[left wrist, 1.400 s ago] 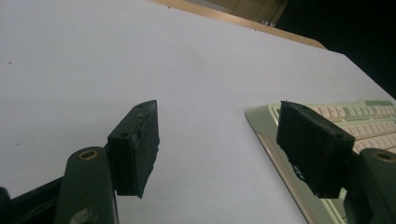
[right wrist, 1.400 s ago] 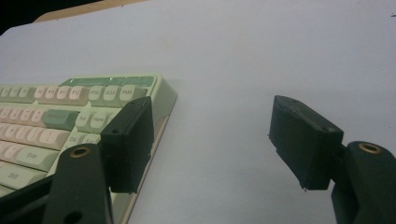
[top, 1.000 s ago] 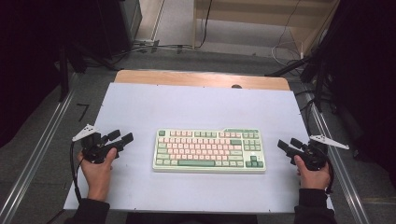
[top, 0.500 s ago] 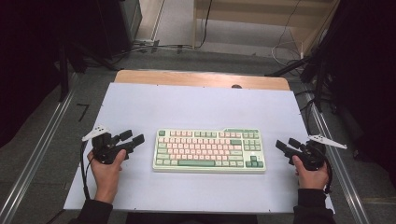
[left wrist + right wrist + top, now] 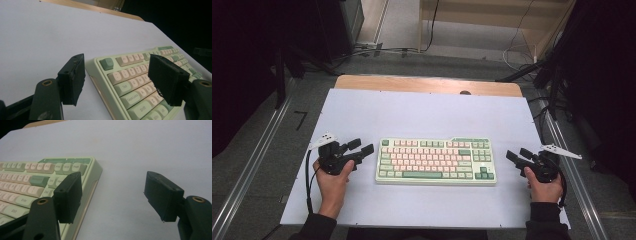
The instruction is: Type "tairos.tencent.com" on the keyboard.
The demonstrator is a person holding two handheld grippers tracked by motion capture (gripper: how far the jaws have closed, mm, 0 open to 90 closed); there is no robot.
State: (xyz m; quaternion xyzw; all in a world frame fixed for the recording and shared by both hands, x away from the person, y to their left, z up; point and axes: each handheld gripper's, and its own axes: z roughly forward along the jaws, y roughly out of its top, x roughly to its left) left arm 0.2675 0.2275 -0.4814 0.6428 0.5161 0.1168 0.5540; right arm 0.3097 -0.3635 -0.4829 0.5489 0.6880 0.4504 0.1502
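From the high view we see a green-and-pink keyboard (image 5: 435, 161) lying flat near the middle of the white tabletop (image 5: 422, 115), its long side facing the person. Our left tongs (image 5: 362, 149) sit just beside its left end, the right tongs (image 5: 518, 155) near its right end — both gaping and holding nothing. In the left gripper view the left tongs (image 5: 125, 77) stand wide apart, one pad over bare tabletop (image 5: 50, 37), the other above the keys of the keyboard (image 5: 135, 75) at its corner. In the right gripper view the right tongs (image 5: 115, 195) are likewise spread — one pad over the keyboard (image 5: 45, 177) edge, the other over tabletop (image 5: 140, 150).
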